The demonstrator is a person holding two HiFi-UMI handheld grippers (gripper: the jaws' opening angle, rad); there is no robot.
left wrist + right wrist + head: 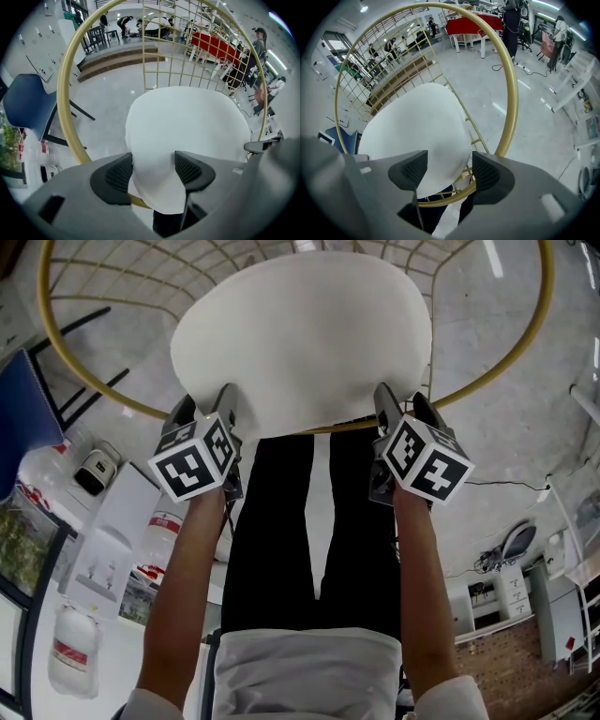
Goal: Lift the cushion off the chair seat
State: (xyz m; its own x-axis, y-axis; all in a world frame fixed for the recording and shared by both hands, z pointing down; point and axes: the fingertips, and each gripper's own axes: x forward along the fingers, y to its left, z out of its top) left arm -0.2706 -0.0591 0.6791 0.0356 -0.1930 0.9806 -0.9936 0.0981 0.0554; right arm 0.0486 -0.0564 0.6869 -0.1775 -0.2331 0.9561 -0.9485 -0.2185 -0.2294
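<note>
On seat of gold wire chair: white cushion. Left claw, right claw: wide open, near edge between jaws, nothing pinched. Probably soft, light, squashy; best pinched at near-edge corners, lifted evenly.

The person wears a white short-sleeved shirt and black trousers.

Head view: from above, steeply downward, at middle distance onto the cushion. Left gripper view: close, along its jaws, near-left cushion edge. Right gripper view: likewise, near-right edge. All three share the cushion and the gold chair ring (wire grid included).
</note>
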